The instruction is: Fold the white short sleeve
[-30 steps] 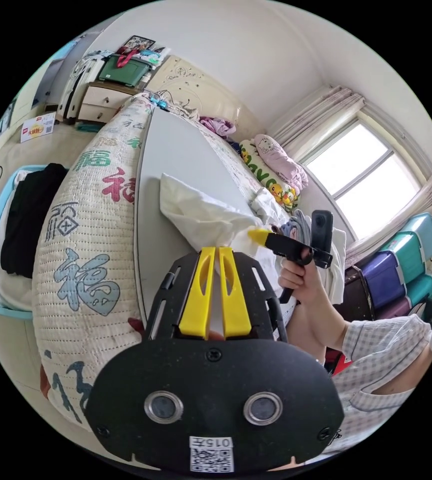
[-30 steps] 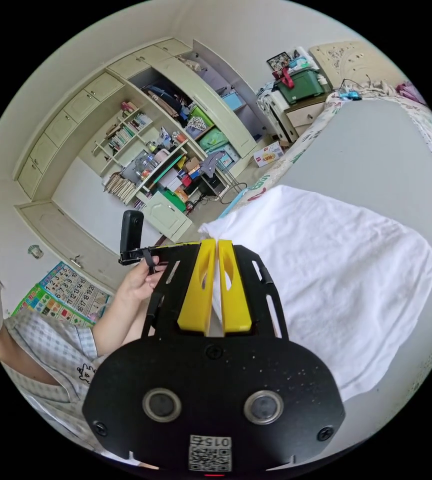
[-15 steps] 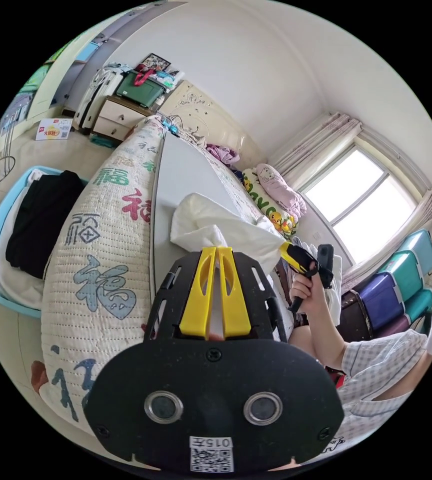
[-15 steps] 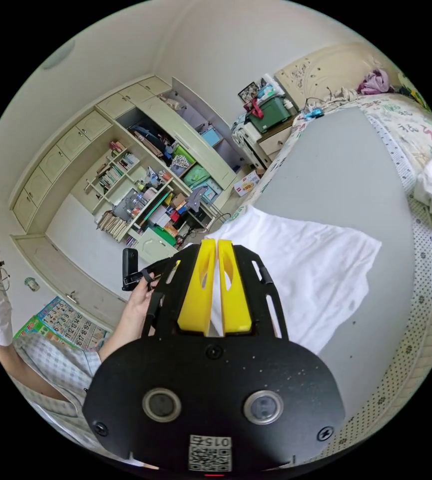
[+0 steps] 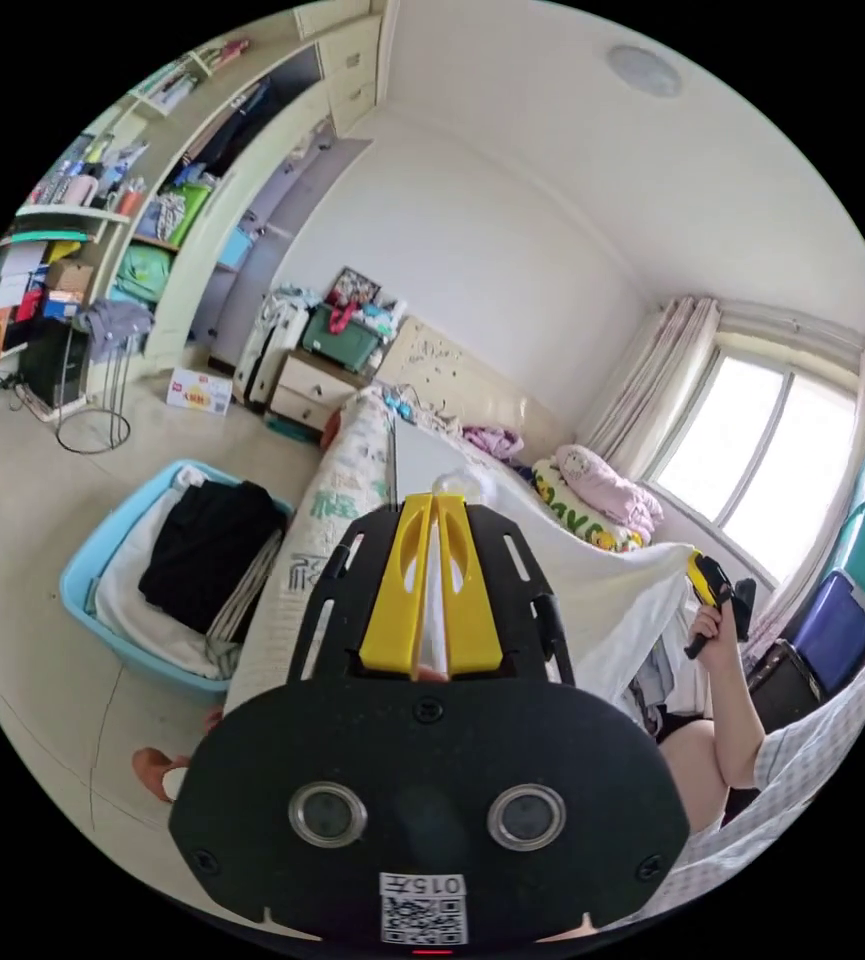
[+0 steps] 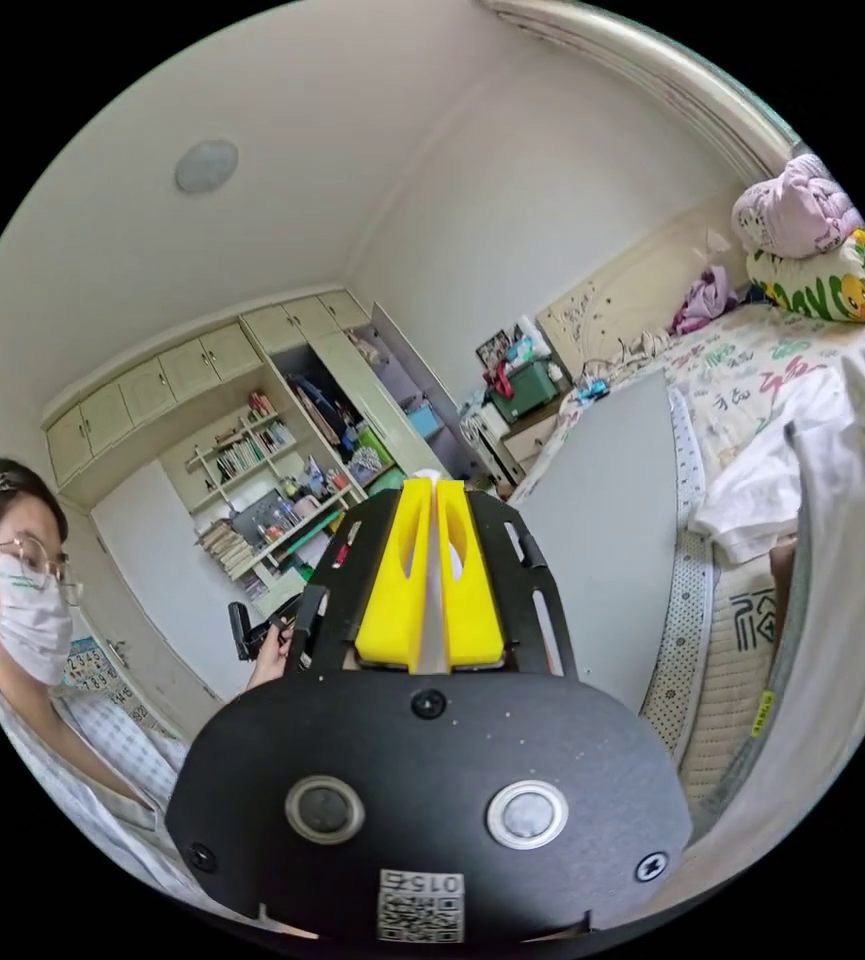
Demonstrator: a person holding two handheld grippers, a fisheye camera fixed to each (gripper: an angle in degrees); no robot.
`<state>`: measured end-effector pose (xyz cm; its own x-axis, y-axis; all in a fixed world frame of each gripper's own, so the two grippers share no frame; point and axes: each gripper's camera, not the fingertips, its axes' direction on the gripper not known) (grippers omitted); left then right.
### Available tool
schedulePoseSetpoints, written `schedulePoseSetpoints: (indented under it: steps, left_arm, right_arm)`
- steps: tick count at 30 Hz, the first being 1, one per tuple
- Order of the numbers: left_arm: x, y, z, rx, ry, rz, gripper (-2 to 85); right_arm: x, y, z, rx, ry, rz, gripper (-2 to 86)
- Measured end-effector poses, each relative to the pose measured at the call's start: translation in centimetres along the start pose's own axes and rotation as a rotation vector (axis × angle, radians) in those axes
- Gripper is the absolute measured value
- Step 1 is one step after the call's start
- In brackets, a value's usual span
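Note:
The white short sleeve (image 5: pixel 602 590) hangs in the air above the bed, stretched as a sheet between my two grippers. My left gripper (image 5: pixel 434 500) is shut on one part of its edge, and white cloth shows between the yellow jaws. At the far right of the left gripper view, my right gripper (image 5: pixel 702 578) sits in a hand and pinches the other end. In the right gripper view, my right gripper (image 6: pixel 435 490) is shut with a strip of the white short sleeve (image 6: pixel 434 585) between its jaws. A hand at the left there holds the left gripper (image 6: pixel 250 636).
A grey board (image 6: pixel 612 500) lies on the quilted bed (image 5: pixel 337 500), with another white garment (image 6: pixel 762 480) beside it. A blue basket (image 5: pixel 82 590) of dark and light clothes stands on the floor. Pale cloth with a grey edge (image 6: pixel 842 620) hangs close at the right. Shelves line the wall.
Both grippers have risen and moved apart, lifting the white short sleeve off the grey board. It now hangs spread between them, and both views have tilted up toward the ceiling.

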<state>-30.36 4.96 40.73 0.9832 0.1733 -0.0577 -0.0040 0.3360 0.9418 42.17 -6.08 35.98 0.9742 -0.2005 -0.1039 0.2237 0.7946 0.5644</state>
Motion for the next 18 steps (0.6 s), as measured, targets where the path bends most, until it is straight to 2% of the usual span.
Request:
schedulePoseSetpoints:
  steps: [5, 11, 15, 18]
  left_arm:
    - [4.5, 0.2, -10.9, 0.241, 0.05, 0.107, -0.8]
    - [10.4, 0.2, -17.2, 0.364, 0.134, 0.178, -0.8]
    - [12.6, -0.9, -17.5, 0.337, 0.161, 0.223, -0.8]
    - [13.2, -1.6, -14.6, 0.293, 0.122, 0.23, -0.8]
  right_arm:
    - [-4.1, -1.0, -7.0, 0.095, -0.067, -0.081, -0.1]
    - [-8.8, -1.4, -12.5, 0.196, -0.095, -0.182, -0.1]
    - [-8.9, -1.5, -13.9, 0.23, -0.088, -0.158, -0.1]
    - [-7.2, -1.1, -12.1, 0.21, -0.014, -0.123, -0.1]
